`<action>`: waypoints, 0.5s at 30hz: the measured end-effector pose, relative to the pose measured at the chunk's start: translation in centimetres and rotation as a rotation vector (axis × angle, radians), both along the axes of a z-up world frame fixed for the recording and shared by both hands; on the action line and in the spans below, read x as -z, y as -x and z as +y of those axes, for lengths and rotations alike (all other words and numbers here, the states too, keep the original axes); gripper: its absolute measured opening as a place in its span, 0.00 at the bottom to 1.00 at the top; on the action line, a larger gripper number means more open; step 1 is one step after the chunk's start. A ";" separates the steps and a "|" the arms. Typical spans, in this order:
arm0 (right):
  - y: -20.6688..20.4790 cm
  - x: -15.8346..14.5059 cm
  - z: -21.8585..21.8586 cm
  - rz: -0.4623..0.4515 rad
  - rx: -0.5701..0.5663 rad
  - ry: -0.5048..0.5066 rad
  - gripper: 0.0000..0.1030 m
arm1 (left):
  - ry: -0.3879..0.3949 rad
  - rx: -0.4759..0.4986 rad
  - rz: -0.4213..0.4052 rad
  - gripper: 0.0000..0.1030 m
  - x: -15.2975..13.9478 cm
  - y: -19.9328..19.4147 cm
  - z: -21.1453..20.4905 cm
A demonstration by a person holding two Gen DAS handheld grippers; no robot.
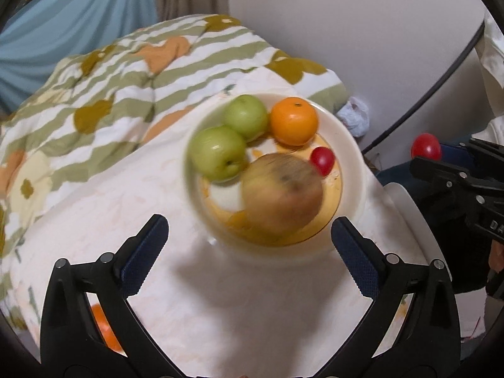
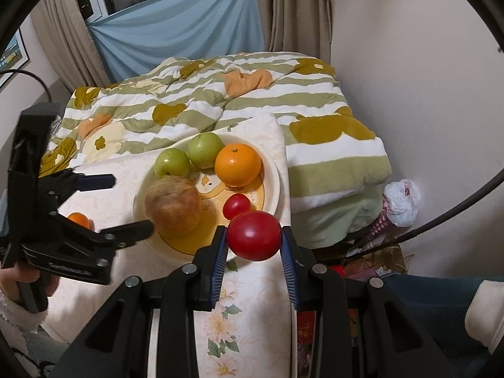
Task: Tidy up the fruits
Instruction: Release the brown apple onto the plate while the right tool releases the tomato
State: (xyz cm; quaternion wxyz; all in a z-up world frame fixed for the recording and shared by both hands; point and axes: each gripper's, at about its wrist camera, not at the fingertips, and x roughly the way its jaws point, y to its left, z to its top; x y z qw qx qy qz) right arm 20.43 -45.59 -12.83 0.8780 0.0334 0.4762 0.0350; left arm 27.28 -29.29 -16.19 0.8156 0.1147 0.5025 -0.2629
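Most of the fruit already sits in the round cream ceramic plate (image 2: pixel 277 186): two green apples, a large orange, a brownish russet apple (image 2: pixel 173 209) and a small red tomato (image 2: pixel 236 205). The right gripper (image 2: pixel 254 245) pinches a glossy, smooth red tomato (image 2: pixel 254 235) just above the plate's near rim, seemingly next to go in. A small orange fruit (image 2: pixel 78 219) waits on the counter beside the left gripper (image 1: pixel 249 249), whose jaws are spread, holding nothing.

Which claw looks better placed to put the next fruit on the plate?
The right claw: it is already shut on a red tomato just at the plate rim. The left claw is open and holds nothing, so it would first have to fetch something.
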 end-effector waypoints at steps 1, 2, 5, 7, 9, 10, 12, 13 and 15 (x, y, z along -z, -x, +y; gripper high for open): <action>-0.1 0.0 0.2 0.000 -0.009 0.003 0.30 | 0.002 -0.012 0.001 1.00 -0.2 0.1 0.6; -0.2 0.1 0.4 0.001 -0.023 0.005 0.30 | 0.007 -0.023 0.002 1.00 -0.5 0.2 1.2; -0.8 0.6 1.1 0.011 -0.055 0.002 0.30 | -0.017 -0.071 0.004 1.00 -0.9 0.7 3.2; -1.3 1.2 1.7 0.021 -0.079 0.006 0.30 | -0.024 -0.101 0.004 1.00 -1.2 1.2 4.6; -1.7 1.8 2.3 0.034 -0.109 0.007 0.30 | -0.028 -0.135 0.002 1.00 -1.6 1.8 6.1; -1.8 2.3 2.6 0.038 -0.127 0.009 0.30 | -0.026 -0.151 0.000 1.00 -1.7 2.0 6.7; -2.0 2.9 3.1 0.042 -0.156 0.025 0.30 | -0.023 -0.186 -0.005 1.00 -1.8 2.4 7.9; -2.2 3.3 3.3 0.044 -0.168 0.029 0.30 | -0.027 -0.201 -0.004 1.00 -1.7 2.6 8.3; -2.5 3.9 3.3 0.042 -0.190 0.027 0.30 | -0.031 -0.236 -0.002 1.00 -1.3 2.8 9.2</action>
